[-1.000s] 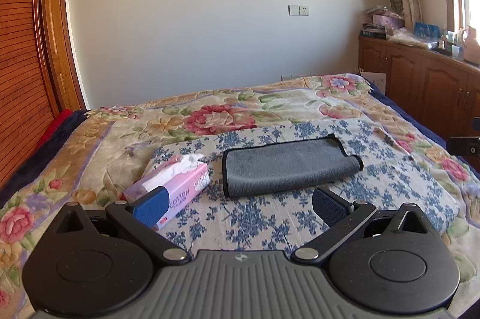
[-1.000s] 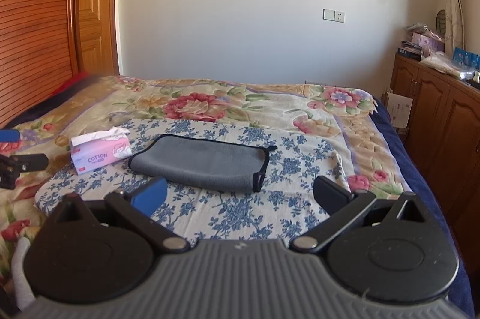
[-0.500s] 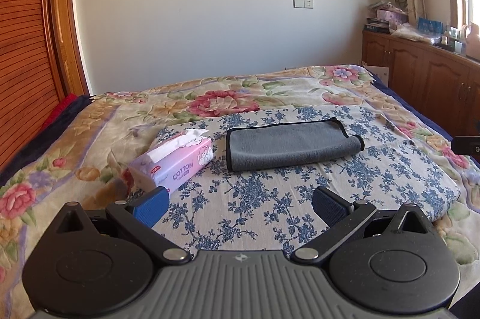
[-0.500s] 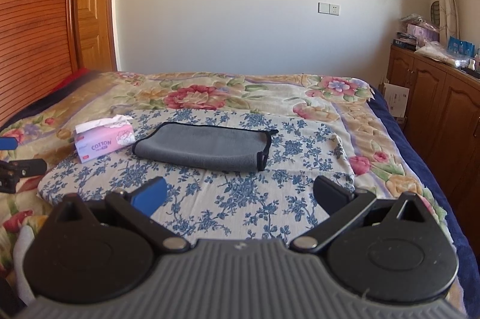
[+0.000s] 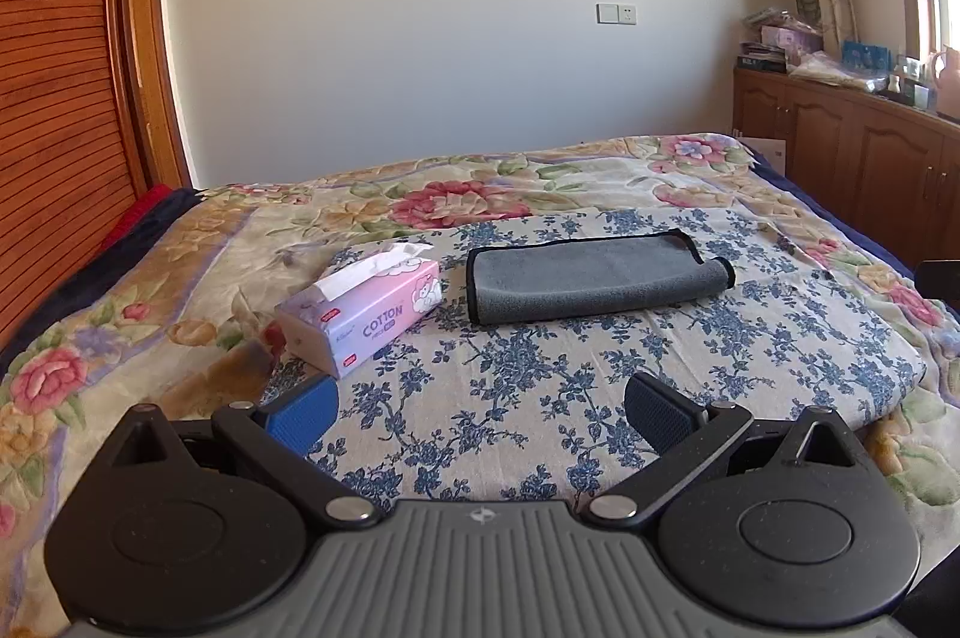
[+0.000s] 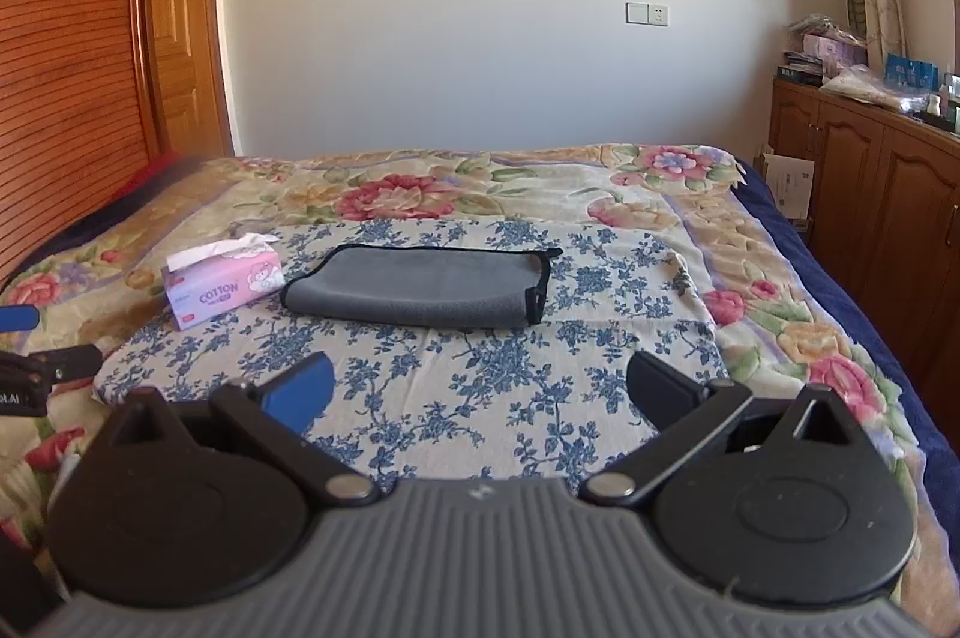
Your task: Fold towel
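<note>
Since the earlier frame we have drawn both grippers back from the bed. The grey towel (image 5: 591, 282) lies folded on the blue-flowered cloth (image 5: 540, 386), just beside the pink tissue box (image 5: 366, 311). Our left gripper (image 5: 480, 413) and right gripper (image 6: 480, 392) hover apart from it, jaws spread wide, holding nothing.

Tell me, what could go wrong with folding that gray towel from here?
The tissue pack lies close beside the gray towel, so the left gripper might bump it. The towel rests on a loose blue-flowered cloth, which a pinch might catch as well. Both grippers are open and well short of the towel.
</note>
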`<state>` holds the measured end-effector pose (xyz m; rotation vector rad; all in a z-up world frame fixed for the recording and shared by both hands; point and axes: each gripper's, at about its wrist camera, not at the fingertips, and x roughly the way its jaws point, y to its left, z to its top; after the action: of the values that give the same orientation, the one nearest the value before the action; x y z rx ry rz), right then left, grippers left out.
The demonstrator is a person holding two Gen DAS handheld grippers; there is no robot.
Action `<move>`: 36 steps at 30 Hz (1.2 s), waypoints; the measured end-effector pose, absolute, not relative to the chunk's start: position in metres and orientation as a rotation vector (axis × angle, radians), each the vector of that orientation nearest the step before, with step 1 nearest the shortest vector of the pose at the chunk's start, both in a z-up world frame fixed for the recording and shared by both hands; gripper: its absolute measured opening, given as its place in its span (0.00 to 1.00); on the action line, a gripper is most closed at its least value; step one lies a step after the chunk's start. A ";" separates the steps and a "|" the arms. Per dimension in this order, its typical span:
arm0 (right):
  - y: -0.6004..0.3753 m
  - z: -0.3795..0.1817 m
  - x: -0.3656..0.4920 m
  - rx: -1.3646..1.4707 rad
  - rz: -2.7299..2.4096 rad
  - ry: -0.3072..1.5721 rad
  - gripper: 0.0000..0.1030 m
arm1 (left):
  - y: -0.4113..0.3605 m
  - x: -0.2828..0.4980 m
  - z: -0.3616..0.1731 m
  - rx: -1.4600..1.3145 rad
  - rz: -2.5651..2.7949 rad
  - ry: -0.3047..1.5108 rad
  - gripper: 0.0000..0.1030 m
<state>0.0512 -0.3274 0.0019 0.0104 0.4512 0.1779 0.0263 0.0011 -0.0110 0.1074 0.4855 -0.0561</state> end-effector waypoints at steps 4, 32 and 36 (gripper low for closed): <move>-0.327 0.000 0.049 0.003 0.172 0.443 1.00 | 0.002 0.024 -0.012 0.103 -0.058 0.477 1.00; -0.321 -0.005 0.044 -0.016 0.132 0.333 1.00 | 0.007 0.019 -0.004 0.063 -0.023 0.321 1.00; -0.322 -0.004 0.044 -0.012 0.130 0.322 1.00 | 0.009 0.018 -0.004 0.057 -0.019 0.314 1.00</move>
<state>0.0436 -0.3216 -0.0043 -0.0122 0.3216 0.1296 0.0185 0.0089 -0.0035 0.0570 0.3142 -0.0192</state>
